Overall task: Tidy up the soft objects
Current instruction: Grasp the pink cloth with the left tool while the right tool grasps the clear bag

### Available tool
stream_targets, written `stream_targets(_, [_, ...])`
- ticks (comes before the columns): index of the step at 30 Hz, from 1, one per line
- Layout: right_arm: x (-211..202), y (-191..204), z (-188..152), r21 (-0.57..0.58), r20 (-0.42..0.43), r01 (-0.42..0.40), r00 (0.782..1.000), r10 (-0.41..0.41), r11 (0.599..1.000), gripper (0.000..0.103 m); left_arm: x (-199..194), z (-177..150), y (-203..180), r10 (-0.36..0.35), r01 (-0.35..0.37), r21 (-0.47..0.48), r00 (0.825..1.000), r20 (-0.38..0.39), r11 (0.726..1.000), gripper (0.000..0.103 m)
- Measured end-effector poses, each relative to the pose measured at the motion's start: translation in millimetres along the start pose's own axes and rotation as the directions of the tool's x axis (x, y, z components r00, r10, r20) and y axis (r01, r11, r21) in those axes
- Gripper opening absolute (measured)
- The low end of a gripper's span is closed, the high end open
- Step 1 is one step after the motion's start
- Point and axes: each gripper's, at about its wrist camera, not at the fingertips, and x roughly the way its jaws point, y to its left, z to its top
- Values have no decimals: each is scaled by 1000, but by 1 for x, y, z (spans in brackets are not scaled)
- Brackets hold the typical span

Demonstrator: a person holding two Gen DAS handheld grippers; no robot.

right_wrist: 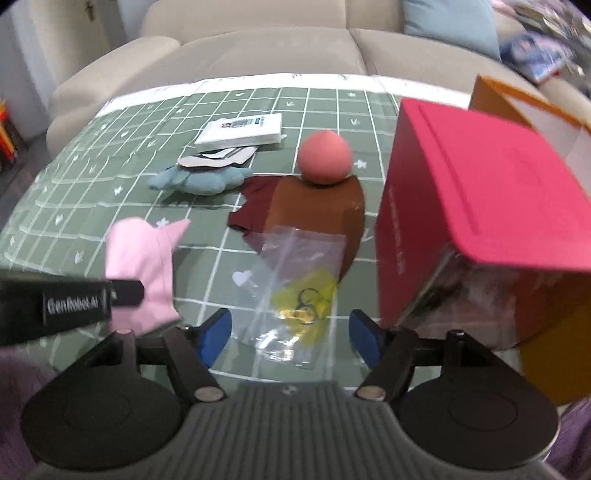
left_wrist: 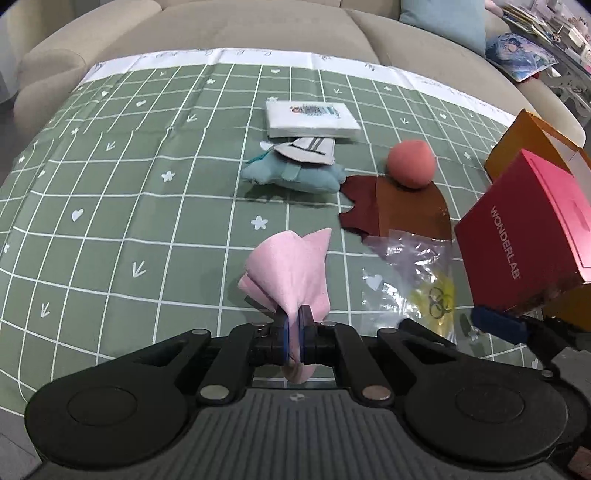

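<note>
Above the green checked surface (left_wrist: 110,206), left gripper (left_wrist: 294,332) with jaws clamped on a pink cloth (left_wrist: 291,269), lifted clear. Beside it, right gripper (right_wrist: 290,332) with jaws spread wide, empty, over a clear plastic bag (right_wrist: 295,280). Farther back: peach ball (left_wrist: 410,164), blue plush (left_wrist: 291,177), red box (right_wrist: 480,206).

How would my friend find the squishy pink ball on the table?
Look at the green checked tablecloth in front of the beige sofa. Beside the blue plush toy, the pink ball rests on a brown cloth: it is the only round thing.
</note>
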Motion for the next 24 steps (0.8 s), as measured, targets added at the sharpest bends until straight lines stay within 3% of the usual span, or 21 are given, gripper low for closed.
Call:
stream_targets(6, [19, 6, -1, 28, -11, 56, 998, -56, 998, 68, 7, -2, 0, 4, -4, 2, 1000, -11, 1000, 5])
stream_targets(11, [25, 12, -4, -32, -3, 80, 997, -81, 996, 67, 11, -3, 2, -2, 2, -11, 1000, -26, 1000, 5])
stream_targets(13, [24, 14, -5, -51, 1, 69, 998, -69, 996, 60, 12, -3, 1, -2, 1, -6, 1000, -30, 1000, 5])
stream_targets(17, [22, 21, -6, -88, 3, 48, 999, -47, 995, 37, 13, -3, 0, 3, -3, -1, 999, -36, 1000, 5])
stream_targets(20, [19, 21, -7, -100, 3, 39, 999, -39, 994, 11, 14, -3, -1, 7, -7, 4, 999, -38, 1000, 6])
stream_targets(24, [18, 19, -6, -96, -14, -3, 1000, 2, 995, 0, 13, -3, -3, 12, -11, 11, 999, -34, 1000, 6])
